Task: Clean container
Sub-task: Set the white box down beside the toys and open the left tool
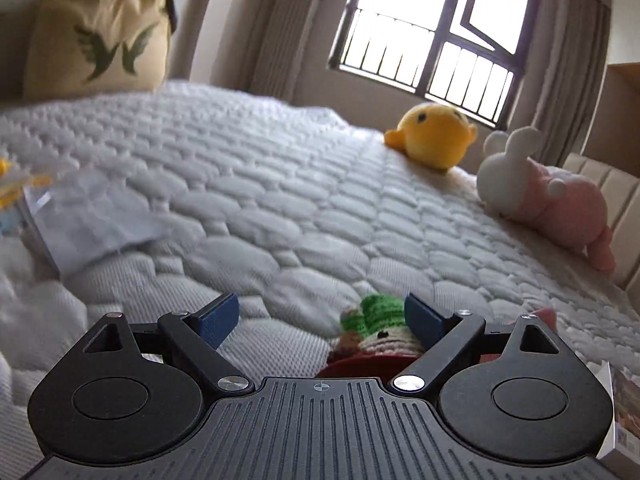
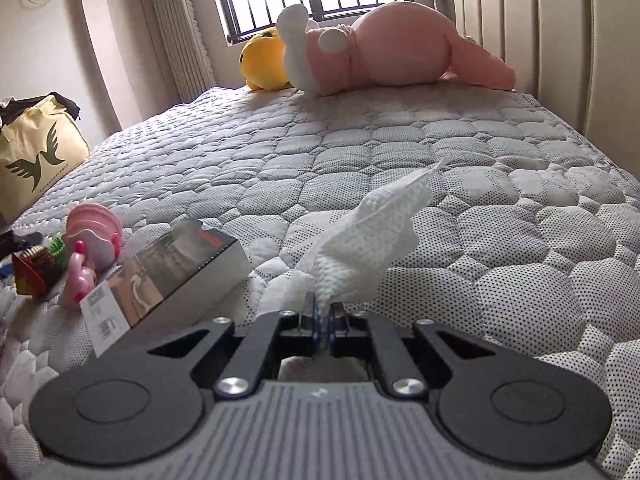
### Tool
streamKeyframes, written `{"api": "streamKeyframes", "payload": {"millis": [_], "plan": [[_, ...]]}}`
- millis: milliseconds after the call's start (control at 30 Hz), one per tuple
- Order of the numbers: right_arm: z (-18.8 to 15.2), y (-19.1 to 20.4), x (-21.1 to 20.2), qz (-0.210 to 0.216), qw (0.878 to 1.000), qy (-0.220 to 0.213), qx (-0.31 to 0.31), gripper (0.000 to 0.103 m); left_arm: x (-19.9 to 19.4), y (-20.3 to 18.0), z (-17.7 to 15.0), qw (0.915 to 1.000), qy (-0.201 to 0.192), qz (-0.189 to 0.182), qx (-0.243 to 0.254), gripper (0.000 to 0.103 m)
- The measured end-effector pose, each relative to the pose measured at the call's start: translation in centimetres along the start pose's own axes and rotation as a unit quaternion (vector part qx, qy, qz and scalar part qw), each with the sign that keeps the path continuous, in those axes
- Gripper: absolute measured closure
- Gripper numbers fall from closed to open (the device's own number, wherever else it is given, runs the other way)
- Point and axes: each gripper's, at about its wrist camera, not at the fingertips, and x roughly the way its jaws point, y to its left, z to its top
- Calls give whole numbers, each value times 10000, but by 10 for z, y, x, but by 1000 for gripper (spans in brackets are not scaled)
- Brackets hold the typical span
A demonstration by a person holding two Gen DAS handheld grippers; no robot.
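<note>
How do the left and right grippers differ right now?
The left gripper is open, blue pads wide apart, holding nothing; the right gripper is shut on a white paper towel. A knitted green-topped toy lies ahead of the left; the towel stands up from the right. Both hover low over the quilted mattress.

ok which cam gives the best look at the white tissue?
Right wrist view: the white tissue is pinched in the shut right gripper and fans out over the mattress. The left wrist view does not show it, only the open left gripper.
</note>
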Motion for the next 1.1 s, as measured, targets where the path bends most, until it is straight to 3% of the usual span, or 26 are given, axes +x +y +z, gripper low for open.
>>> {"api": "streamKeyframes", "payload": {"millis": [67, 233, 333, 433, 533, 667, 733, 800, 933, 1033, 1100], "plan": [[0, -1, 0, -16, 10000, -8, -20, 92, 11, 4, -5, 9967, 360, -542, -487, 9], [-2, 3, 5, 169, 9998, 54, 52, 92, 21, -42, -22, 9910, 820, -1059, 75, 10], [-2, 14, 8, 195, 9997, 33, -108, 92, 27, -63, -34, 9768, 1221, -1749, -200, 10], [2, 21, 8, 285, 9993, -9, -238, 92, 23, -98, -47, 9729, 1280, -1918, 181, 10], [6, 27, 4, 569, 9979, -4, -294, 92, 19, -119, -59, 9637, 1410, -2256, 216, 10], [7, 38, 0, 562, 9961, 51, -677, 91, 12, -127, -69, 9628, 1299, -2333, 419, 10], [6, 40, -6, 288, 9956, -78, -884, 84, 4, -123, -71, 9661, 1179, -2243, 489, 10], [6, 37, -16, 76, 9954, -319, -905, 55, -10, -119, -72, 9715, 876, -2097, 668, 10], [3, 26, -55, -7, 9937, -1002, -506, 49, -48, -115, -75, 9733, 281, -1956, 1166, 9], [-8, 28, -83, 766, 9909, -1103, 13, 43, -68, -118, -82, 9687, -9, -1985, 1488, 6], [-20, 34, -77, 1957, 9771, -478, 692, 43, -71, -121, -88, 9712, -116, -1820, 1536, 5]]}}
